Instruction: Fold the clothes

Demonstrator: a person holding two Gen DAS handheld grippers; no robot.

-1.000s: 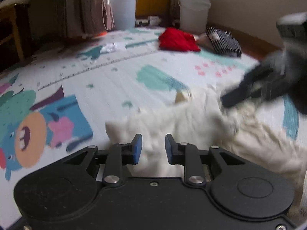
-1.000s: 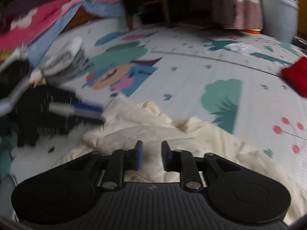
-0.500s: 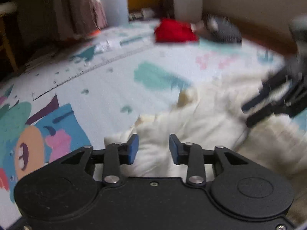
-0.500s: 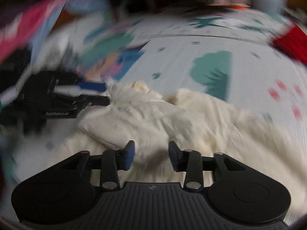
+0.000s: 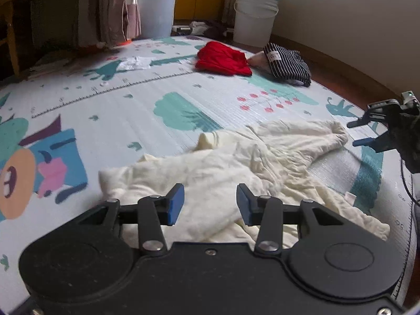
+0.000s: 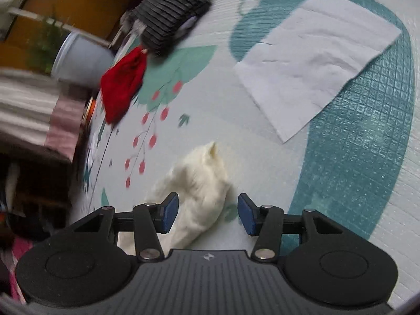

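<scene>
A crumpled cream garment (image 5: 236, 168) lies spread on the patterned play mat (image 5: 136, 105). My left gripper (image 5: 210, 207) is open and empty, just above the garment's near edge. My right gripper (image 5: 362, 134) shows at the right of the left wrist view, open, beside the garment's far sleeve end. In the right wrist view that gripper (image 6: 207, 215) is open with the cream sleeve end (image 6: 202, 186) lying between its fingers, not gripped.
A folded red garment (image 5: 223, 57) and a striped dark garment (image 5: 286, 63) lie at the mat's far side. Two white buckets (image 5: 254, 15) stand behind, near a curtain (image 5: 113, 10). A white paper sheet (image 6: 312, 57) lies on the mat ahead of my right gripper.
Both grippers have opened wider. My right gripper has swung from above the garment's middle to its far sleeve end at the right. The left gripper has pulled back a little.
</scene>
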